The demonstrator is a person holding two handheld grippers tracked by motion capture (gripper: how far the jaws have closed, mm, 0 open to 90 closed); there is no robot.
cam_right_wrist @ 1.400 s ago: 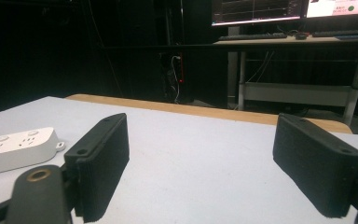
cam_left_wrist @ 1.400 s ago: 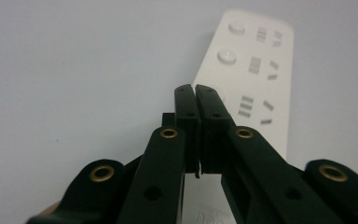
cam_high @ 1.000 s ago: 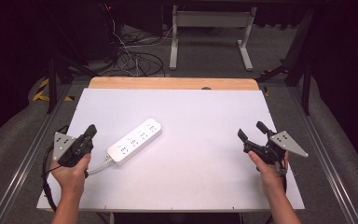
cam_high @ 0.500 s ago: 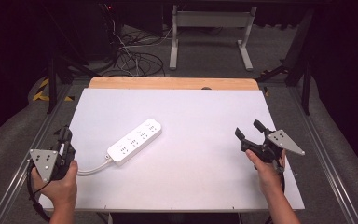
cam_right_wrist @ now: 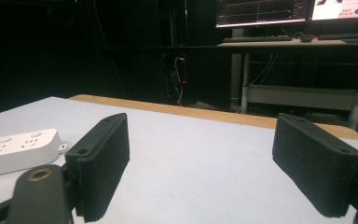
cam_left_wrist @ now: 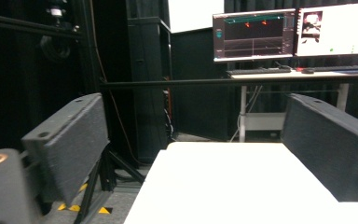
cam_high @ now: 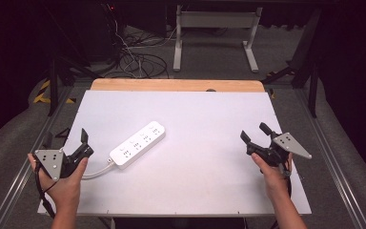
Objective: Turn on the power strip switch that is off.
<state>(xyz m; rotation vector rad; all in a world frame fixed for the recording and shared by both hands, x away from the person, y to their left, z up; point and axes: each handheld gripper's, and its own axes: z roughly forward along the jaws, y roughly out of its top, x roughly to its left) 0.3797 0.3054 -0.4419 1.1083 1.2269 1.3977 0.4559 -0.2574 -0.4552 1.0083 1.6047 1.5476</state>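
White bench (cam_high: 195, 191) is carrying a power strip (cam_high: 137, 144) at centre-left. Both tongs, left (cam_high: 64, 138) and right (cam_high: 255, 132), are being held spread and empty; the strip body is best approached squarely.

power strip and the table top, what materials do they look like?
Power strip: looks like white moulded plastic, smooth with a slight sheen; rounded corners and socket holes show in its top. Table top: a matte white sheet, possibly laminate or painted board; no glare. Along its far edge runs a bare strip that looks like light wood.
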